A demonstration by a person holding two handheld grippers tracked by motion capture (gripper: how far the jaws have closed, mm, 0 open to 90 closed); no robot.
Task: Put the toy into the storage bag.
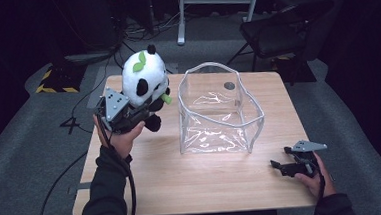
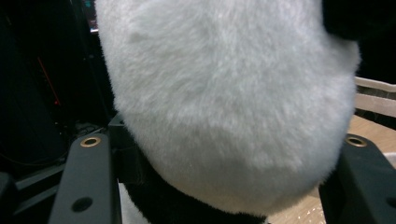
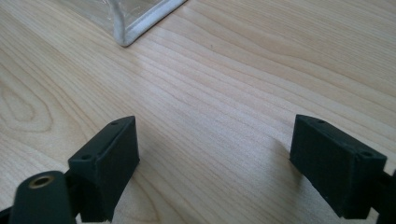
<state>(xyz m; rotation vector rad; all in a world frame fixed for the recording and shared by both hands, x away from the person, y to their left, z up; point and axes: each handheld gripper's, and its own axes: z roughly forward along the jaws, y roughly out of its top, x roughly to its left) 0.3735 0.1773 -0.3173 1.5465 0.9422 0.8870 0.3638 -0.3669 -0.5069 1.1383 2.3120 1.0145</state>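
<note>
Left gripper (image 1: 138, 113) clamped on the plush panda (image 1: 144, 80), jaws squeezed into its body; panda held clear of the wooden table (image 1: 193, 187), over the left side, just beside the clear plastic bin (image 1: 219, 111). Looks like the carry step: lifted, not yet over the bin. Next move needs travel right and enough height to clear the rim before release. Bin is empty. Right gripper (image 1: 282, 166) idle at the table's right edge, jaws spread wide, holding nothing.

In the left gripper view the panda plush (image 2: 224, 107) runs past the frame edges, face unseen
</note>
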